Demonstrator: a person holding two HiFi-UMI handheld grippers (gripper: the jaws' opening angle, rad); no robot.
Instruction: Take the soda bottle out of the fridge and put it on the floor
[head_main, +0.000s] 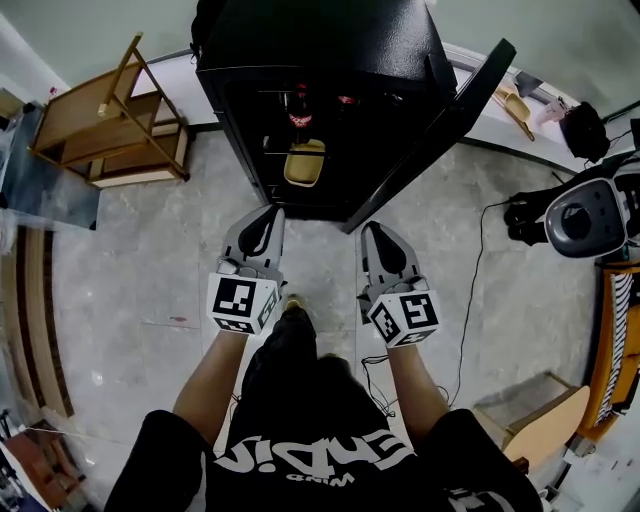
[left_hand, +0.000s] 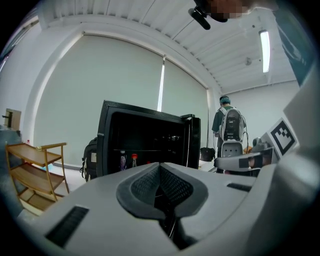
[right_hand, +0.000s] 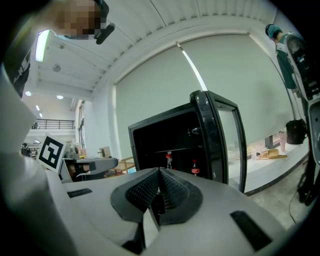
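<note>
While both are pointing toward the open fridge (head_main: 310, 40), the left claw (head_main: 266, 218) and the right claw (head_main: 373, 234) are each showing pads pressed together on nothing, probably because the reach is yet to begin. The soda bottle (right_hand: 195, 169) is standing on an inner shelf beside another red-capped bottle (right_hand: 169, 160). The fridge door (head_main: 440, 120) is hanging open on the right, crowding the right claw's path. A yellowish container (head_main: 304, 163) is sitting lower down, and a wooden rack (head_main: 110, 120) is standing well apart at the left.

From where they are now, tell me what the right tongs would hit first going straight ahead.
The right tongs point into the open fridge, likely reaching the red-capped bottle on its shelf first; the door stands clear to the right.
</note>
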